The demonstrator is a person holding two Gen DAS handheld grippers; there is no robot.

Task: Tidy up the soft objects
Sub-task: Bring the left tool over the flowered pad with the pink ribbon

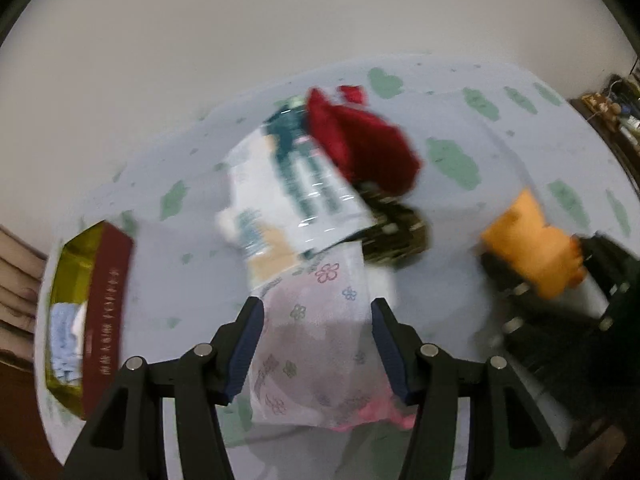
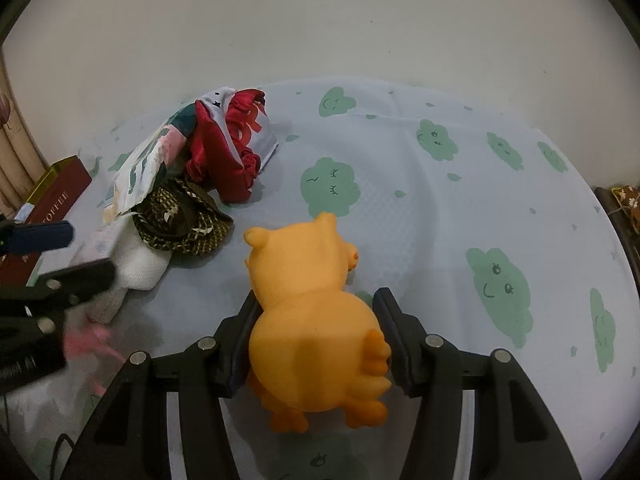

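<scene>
My right gripper [image 2: 316,328] is shut on an orange soft toy animal [image 2: 312,320], held just above the cloud-print sheet; the toy also shows in the left wrist view [image 1: 524,244]. My left gripper [image 1: 316,328] is open, its fingers on either side of a white flower-print pack [image 1: 320,344] with a pink edge. Beyond it lie a white-and-teal plastic pack [image 1: 288,196], a dark red cloth [image 1: 364,144] and a dark patterned cloth [image 1: 396,232]. The same pile shows in the right wrist view, with the red cloth [image 2: 224,152] and the patterned cloth [image 2: 180,220].
A dark red box with a gold inside [image 1: 100,312] holding pale blue items stands at the left; it also shows in the right wrist view [image 2: 52,196]. The pale blue sheet with green clouds [image 2: 460,208] stretches to the right. A white wall stands behind.
</scene>
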